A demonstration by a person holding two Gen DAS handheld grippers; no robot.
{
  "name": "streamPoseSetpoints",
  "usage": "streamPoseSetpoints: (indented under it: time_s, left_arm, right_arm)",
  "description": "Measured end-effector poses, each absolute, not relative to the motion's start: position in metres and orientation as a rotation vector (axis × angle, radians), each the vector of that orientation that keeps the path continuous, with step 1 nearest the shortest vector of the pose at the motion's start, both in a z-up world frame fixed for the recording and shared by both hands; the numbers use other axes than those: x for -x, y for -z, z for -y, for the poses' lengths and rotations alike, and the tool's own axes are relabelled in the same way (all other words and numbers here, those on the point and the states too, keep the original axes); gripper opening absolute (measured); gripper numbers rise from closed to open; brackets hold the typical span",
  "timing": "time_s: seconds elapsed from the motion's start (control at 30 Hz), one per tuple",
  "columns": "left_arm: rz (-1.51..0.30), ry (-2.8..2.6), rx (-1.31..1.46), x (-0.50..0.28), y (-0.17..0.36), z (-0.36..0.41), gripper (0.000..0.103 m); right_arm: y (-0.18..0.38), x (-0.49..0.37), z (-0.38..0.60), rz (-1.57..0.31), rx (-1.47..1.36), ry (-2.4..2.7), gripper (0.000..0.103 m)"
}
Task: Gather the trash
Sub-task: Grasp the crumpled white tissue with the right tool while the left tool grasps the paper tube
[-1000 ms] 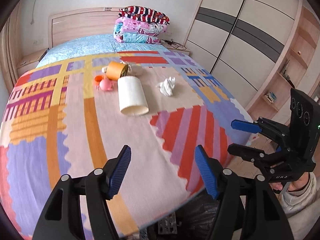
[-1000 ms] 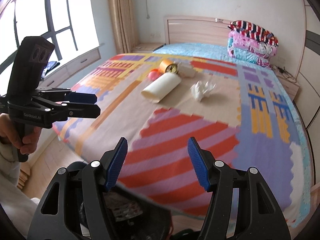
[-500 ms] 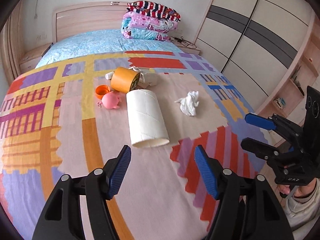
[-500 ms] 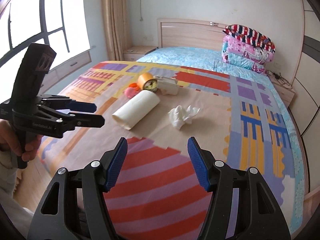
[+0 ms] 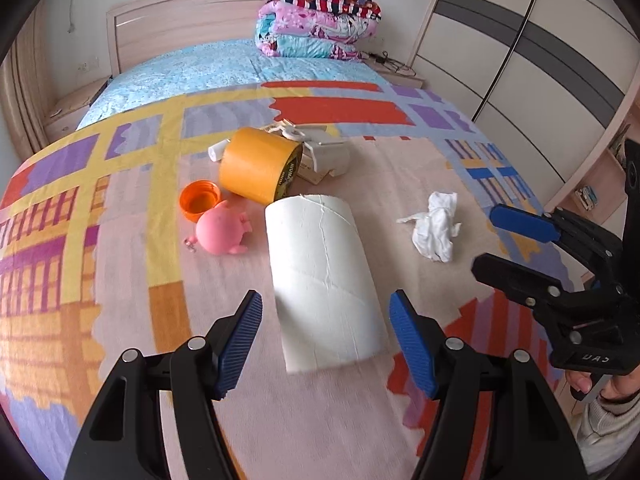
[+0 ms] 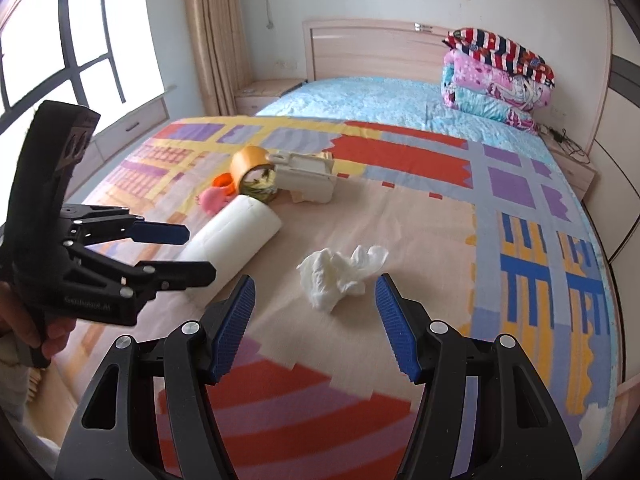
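A crumpled white tissue [image 6: 340, 276] lies on the bed's patterned cover, just ahead of my right gripper [image 6: 314, 304], whose blue pads stand open and empty on either side of it. The same tissue [image 5: 436, 232] shows right of centre in the left wrist view. My left gripper [image 5: 326, 320] is open and empty above the near end of a lying white paper roll [image 5: 324, 280]. An orange tape roll [image 5: 258, 170], an orange cap [image 5: 199, 201] and a pink pig toy [image 5: 222, 232] lie behind the roll.
A cream plastic box [image 6: 306, 178] sits behind the tape. Folded quilts [image 6: 498, 80] are stacked by the wooden headboard [image 6: 372, 48]. A window [image 6: 60, 52] and curtain are at the left, wardrobe doors [image 5: 532, 56] at the right. A hand holds each gripper's handle.
Both grippers have moved forward from the foot of the bed over the cover, so the roll and the tissue now lie close under them. Their jaws have kept the same width.
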State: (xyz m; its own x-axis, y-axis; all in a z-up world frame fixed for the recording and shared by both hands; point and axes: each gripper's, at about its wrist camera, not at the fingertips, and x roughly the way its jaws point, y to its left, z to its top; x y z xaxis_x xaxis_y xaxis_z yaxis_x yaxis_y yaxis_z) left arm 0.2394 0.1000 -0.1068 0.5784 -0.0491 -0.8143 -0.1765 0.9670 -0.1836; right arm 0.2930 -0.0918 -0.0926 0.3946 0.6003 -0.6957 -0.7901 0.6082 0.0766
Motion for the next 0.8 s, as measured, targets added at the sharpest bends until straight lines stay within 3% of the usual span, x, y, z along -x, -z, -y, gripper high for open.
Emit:
streamPoseSetpoints:
  time_s: [0.3, 0.33, 0.37, 0.4, 0.57, 0.8]
  left_arm:
    - [-0.957, -0.061, 0.251, -0.260, 0.116, -0.105, 0.063]
    - [-0.951, -0.054, 0.260, -0.260, 0.116, -0.106, 0.063]
    - [-0.948, -0.047, 0.264, -0.261, 0.116, -0.107, 0.063]
    - [-0.944, -0.034, 0.263, -0.260, 0.116, -0.107, 0.060]
    - [-0.926, -0.008, 0.257, -0.253, 0.114, -0.104, 0.055]
    - [-0.832, -0.009, 0.274, -0.233, 0.086, -0.102, 0.055]
  right_arm:
    - [0.108, -0.311, 0.075, -0.779, 0.327, -0.856, 0.061]
    - [0.110, -0.311, 0.074, -0.781, 0.331, -0.856, 0.051]
    - [0.112, -0.312, 0.072, -0.789, 0.337, -0.856, 0.034]
    - [0.115, -0.313, 0.072, -0.797, 0.344, -0.854, 0.031]
    - [0.114, -0.312, 0.076, -0.794, 0.323, -0.862, 0.023]
    - [0.101, -0.301, 0.081, -0.766, 0.312, -0.872, 0.023]
